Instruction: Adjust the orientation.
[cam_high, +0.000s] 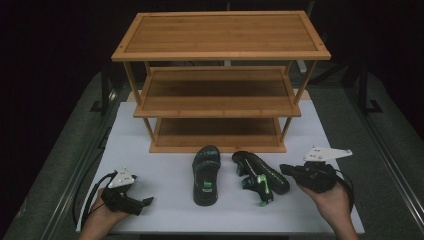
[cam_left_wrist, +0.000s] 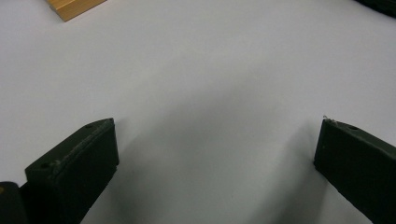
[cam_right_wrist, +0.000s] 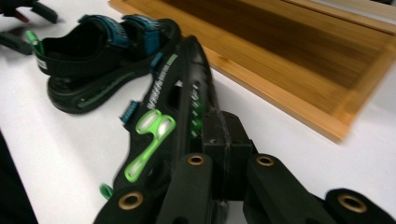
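Two black sandals with green trim lie on the white table in front of a wooden rack. The left sandal (cam_high: 206, 175) rests flat, sole down. The right sandal (cam_high: 260, 172) is turned on its side, and my right gripper (cam_high: 286, 170) is shut on the edge of its sole. In the right gripper view the black jaws (cam_right_wrist: 226, 135) pinch that sandal (cam_right_wrist: 159, 121), with the other sandal (cam_right_wrist: 93, 60) beyond it. My left gripper (cam_high: 145, 202) rests at the front left of the table, open, with bare white surface between its jaws (cam_left_wrist: 215, 140).
The three-tier bamboo rack (cam_high: 220, 50) stands at the back of the white table (cam_high: 165, 205), all its shelves bare. Its bottom shelf (cam_right_wrist: 289, 60) lies just past the sandals. Grey table rails and dark floor lie to both sides.
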